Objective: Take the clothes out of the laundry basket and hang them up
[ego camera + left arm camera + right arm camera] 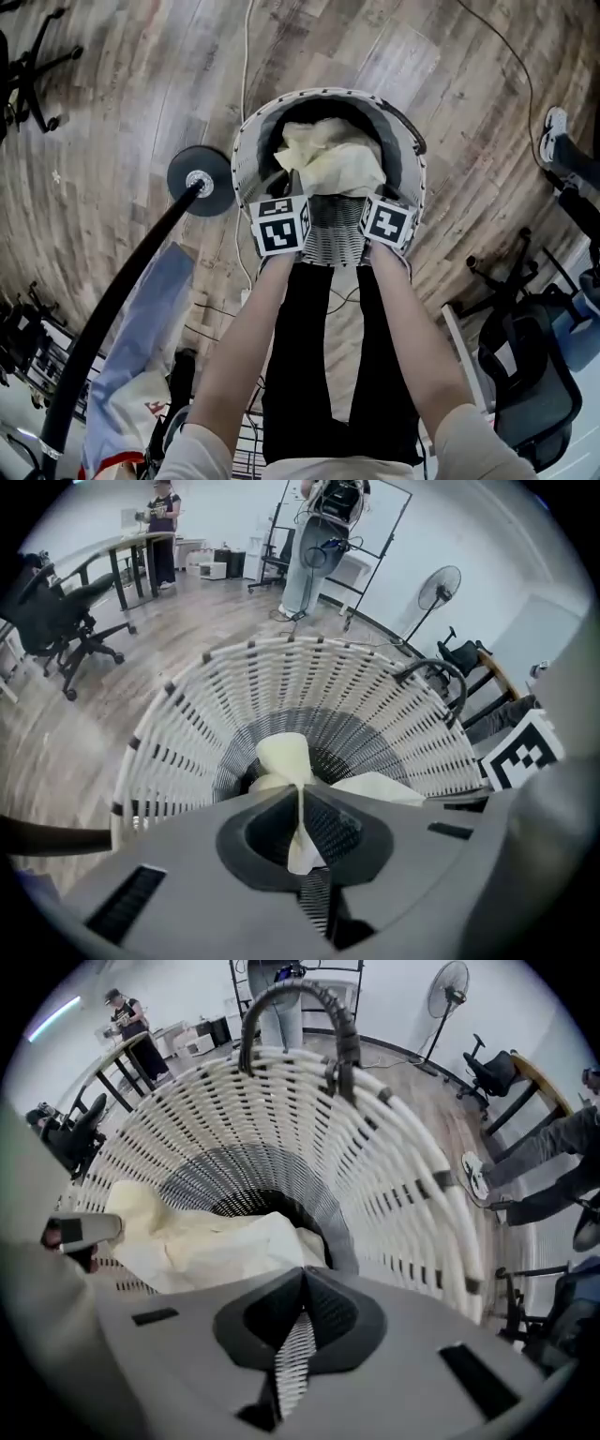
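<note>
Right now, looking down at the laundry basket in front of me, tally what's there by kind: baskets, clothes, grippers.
Laundry basket: 1
Pale yellow garment: 1 bundle showing; any beneath is hidden
Grippers: 2, left gripper and right gripper
Total: 4

A pale wood-plank floor (112, 141) fills the head view. A black office chair (33, 56) stands at 10 o'clock, a white cable (247, 56) runs at 12, a thin black cable (511, 52) curves at 1, and a white shoe (554, 127) lies at 2. A black mesh chair (530, 375) sits at 4. In the left gripper view, a pedestal fan (439, 588) stands at 1 o'clock.
</note>
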A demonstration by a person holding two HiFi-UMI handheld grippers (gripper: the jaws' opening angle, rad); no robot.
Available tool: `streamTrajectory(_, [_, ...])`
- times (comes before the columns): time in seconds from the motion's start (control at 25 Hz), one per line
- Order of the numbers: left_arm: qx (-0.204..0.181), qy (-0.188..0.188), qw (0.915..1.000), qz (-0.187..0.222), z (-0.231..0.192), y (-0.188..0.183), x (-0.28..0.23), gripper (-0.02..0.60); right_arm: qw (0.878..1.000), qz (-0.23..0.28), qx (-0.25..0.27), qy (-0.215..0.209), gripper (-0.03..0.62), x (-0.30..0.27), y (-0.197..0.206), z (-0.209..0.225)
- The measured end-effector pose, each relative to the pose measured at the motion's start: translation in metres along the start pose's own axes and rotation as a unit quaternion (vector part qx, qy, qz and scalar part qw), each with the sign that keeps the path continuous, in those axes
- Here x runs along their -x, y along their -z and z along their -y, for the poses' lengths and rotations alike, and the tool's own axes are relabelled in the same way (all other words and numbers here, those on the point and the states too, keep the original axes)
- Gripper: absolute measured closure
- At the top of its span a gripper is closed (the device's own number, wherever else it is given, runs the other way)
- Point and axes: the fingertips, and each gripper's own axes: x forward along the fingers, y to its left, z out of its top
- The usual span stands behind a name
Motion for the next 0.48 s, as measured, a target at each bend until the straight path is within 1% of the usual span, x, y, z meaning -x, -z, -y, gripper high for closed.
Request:
streamTrajectory(0.08, [0.000, 0.001, 1.0000, 0.009, 0.003, -0.006, 0.017, 0.549, 1.000, -0.002, -0.007, -0.007, 0.586, 0.018, 0.004, -0.002])
streamTrajectory(0.24, [0.010, 0.002, 0.9994, 0.033, 0.010, -0.021, 0.052, 0.549, 1.000, 0.010, -0.005, -0.027, 0.586, 0.052, 0.002, -0.007])
streamTrajectory(0.48, [0.030, -0.001, 0.9968, 0.074, 0.027, -0.035, 0.104, 0.551, 0.999, 0.018, -0.003, -0.048, 0.586, 0.099, 0.001, 0.001])
